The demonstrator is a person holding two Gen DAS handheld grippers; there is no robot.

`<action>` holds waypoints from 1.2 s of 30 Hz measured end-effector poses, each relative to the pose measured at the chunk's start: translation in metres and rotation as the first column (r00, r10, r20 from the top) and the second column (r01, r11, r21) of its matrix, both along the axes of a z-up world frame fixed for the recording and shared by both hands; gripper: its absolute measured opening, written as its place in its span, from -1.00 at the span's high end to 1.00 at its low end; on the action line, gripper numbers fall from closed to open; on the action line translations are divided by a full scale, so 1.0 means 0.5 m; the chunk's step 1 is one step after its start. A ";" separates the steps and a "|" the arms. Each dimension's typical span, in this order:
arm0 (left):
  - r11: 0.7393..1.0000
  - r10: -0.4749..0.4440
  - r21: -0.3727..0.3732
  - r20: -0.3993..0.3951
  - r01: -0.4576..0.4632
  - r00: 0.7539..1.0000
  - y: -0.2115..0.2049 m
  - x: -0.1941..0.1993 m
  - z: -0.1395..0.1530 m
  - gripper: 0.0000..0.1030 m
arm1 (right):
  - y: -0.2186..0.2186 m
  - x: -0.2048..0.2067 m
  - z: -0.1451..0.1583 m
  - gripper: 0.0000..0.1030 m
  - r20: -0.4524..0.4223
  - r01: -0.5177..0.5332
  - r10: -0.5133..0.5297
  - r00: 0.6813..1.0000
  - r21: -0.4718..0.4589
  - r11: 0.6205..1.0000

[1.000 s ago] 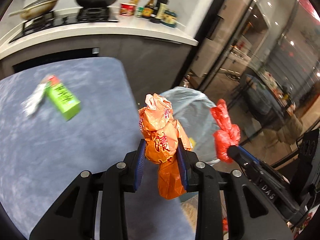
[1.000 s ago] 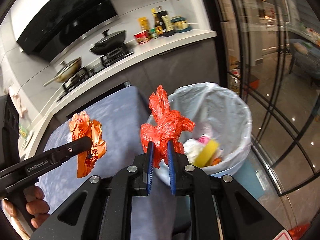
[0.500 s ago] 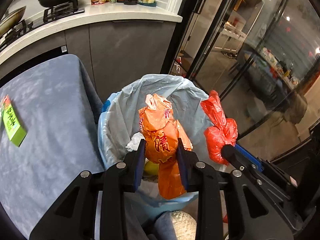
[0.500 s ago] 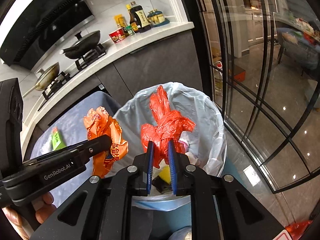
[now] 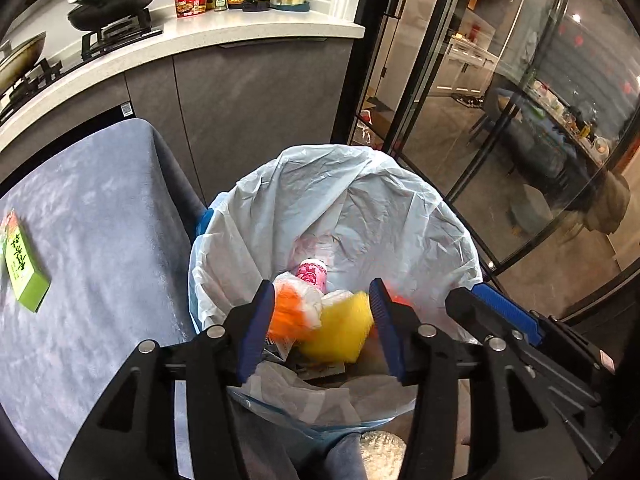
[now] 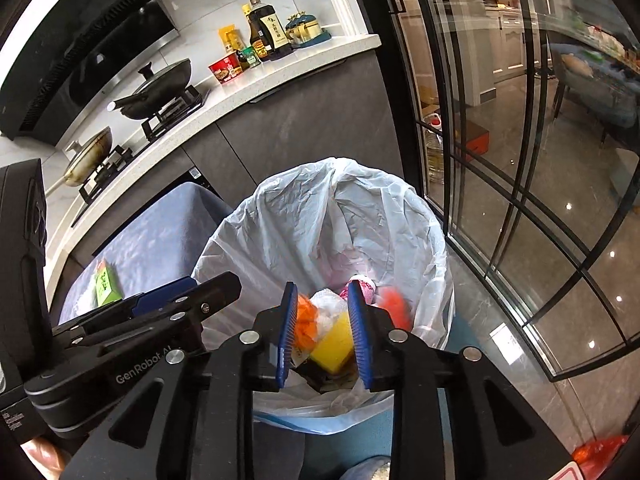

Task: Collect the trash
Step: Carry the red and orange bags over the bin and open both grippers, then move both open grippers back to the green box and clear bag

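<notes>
**Both claws spread over the bin**

The left gripper hangs over the lined trash bin, low in the centre of the left wrist view. Its jaws are opening and clasp nothing. An orange wrapper shows as a blur just inside the left blue pad, down in the bin and free of the pads. Beside it, lower in the gap, lie a yellow sponge and, above, a pink cup.

The right gripper sits low in the centre of its own view, also above the bin. Its jaws are opening too, with nothing pinched between them. A red bag is a smear just right of the right pad, inside the liner. The orange wrapper appears between the pads, lying in the bin below them.

A green box rests on the grey-blue tablecloth at the left edge of the left wrist view, well apart from both claws. A wok and bottles stand on the counter in the upper left.
</notes>
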State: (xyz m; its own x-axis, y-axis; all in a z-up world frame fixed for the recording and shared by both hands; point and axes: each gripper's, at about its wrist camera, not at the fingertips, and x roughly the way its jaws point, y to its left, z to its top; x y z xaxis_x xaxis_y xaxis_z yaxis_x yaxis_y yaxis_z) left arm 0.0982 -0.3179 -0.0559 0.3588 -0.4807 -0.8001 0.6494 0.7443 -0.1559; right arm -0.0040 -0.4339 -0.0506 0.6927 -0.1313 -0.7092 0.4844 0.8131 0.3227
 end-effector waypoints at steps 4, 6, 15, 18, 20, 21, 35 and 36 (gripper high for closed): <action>1.000 0.009 -0.007 0.012 -0.009 1.000 0.008 0.000 0.010 0.09 | 0.009 0.000 0.011 0.47 0.008 -0.005 0.005 1.000 -0.012 1.000; 1.000 0.014 -0.014 0.008 -0.014 1.000 0.013 0.001 0.015 0.09 | 0.013 -0.001 0.017 0.47 0.014 -0.006 0.006 1.000 -0.014 1.000; 0.999 0.039 -0.036 0.026 -0.038 0.999 0.054 0.000 0.043 0.09 | 0.052 0.002 0.045 0.47 0.026 -0.035 0.035 0.999 -0.034 0.999; 0.997 0.059 -0.044 0.030 -0.058 0.998 0.083 0.005 0.053 0.09 | 0.076 0.010 0.058 0.47 0.033 -0.057 0.059 0.998 -0.044 0.997; 0.996 0.076 -0.051 0.035 -0.074 0.996 0.107 0.011 0.060 0.09 | 0.099 0.019 0.066 0.47 0.036 -0.078 0.080 0.996 -0.049 0.996; 0.995 0.087 -0.054 0.038 -0.085 0.995 0.121 0.013 0.062 0.09 | 0.110 0.024 0.069 0.47 0.037 -0.086 0.088 0.995 -0.051 0.995; 0.956 0.289 -0.073 0.045 -0.285 0.956 0.386 0.089 0.081 0.09 | 0.308 0.136 0.087 0.21 0.033 -0.255 0.259 0.965 -0.093 0.963; 0.949 0.313 -0.068 0.048 -0.309 0.949 0.410 0.097 0.079 0.08 | 0.317 0.143 0.087 0.21 0.030 -0.263 0.267 0.963 -0.095 0.960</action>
